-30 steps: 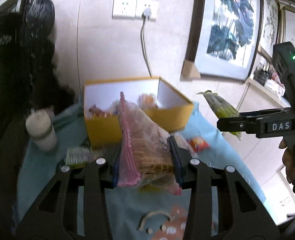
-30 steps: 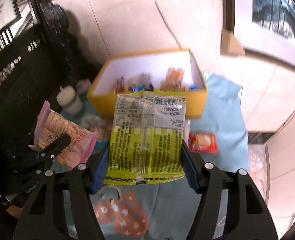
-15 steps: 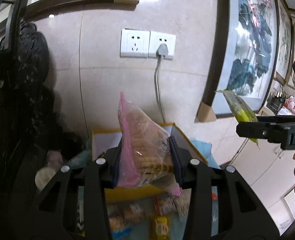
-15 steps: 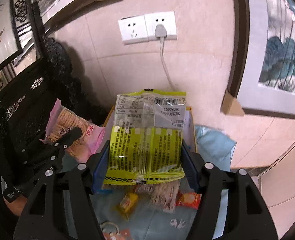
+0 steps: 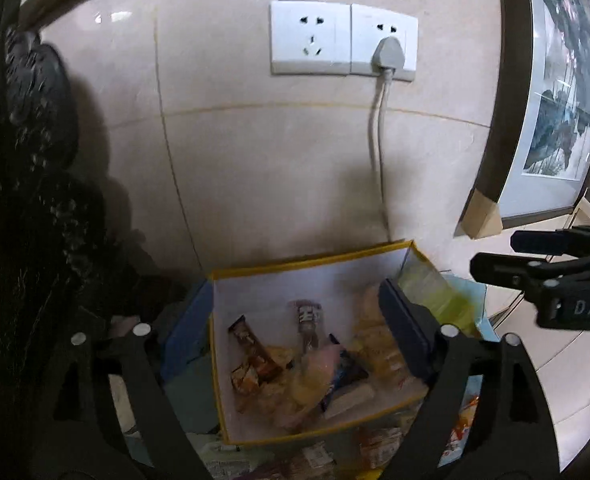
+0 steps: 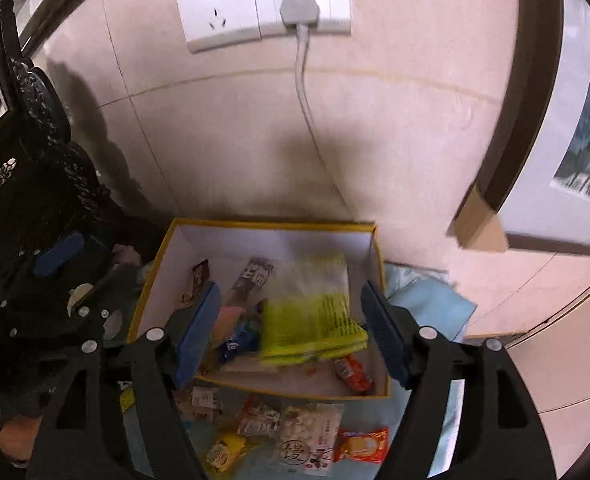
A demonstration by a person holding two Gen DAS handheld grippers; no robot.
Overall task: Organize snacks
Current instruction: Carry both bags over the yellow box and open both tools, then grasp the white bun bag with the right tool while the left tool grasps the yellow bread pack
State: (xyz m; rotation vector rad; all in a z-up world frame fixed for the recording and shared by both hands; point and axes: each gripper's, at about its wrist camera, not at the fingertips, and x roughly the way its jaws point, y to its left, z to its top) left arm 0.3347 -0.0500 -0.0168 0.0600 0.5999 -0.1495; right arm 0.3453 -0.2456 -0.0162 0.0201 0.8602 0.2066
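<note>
A yellow-rimmed box with white walls stands against the wall and holds several snack packs. My left gripper is open and empty above the box. A pink cracker bag lies blurred inside it. My right gripper is open and empty above the box. A yellow-green snack bag lies blurred in the box between its fingers, also in the left wrist view. The right gripper shows at the right of the left wrist view.
Loose snack packs lie on the light blue cloth in front of the box: a white bag of round pieces, a red pack, a yellow one. A wall socket with a plugged cord is behind. Dark carved furniture stands left.
Both grippers have opened and let go. The pink cracker bag and the yellow-green bag have dropped into the box. Both cameras have moved closer to the box and wall.
</note>
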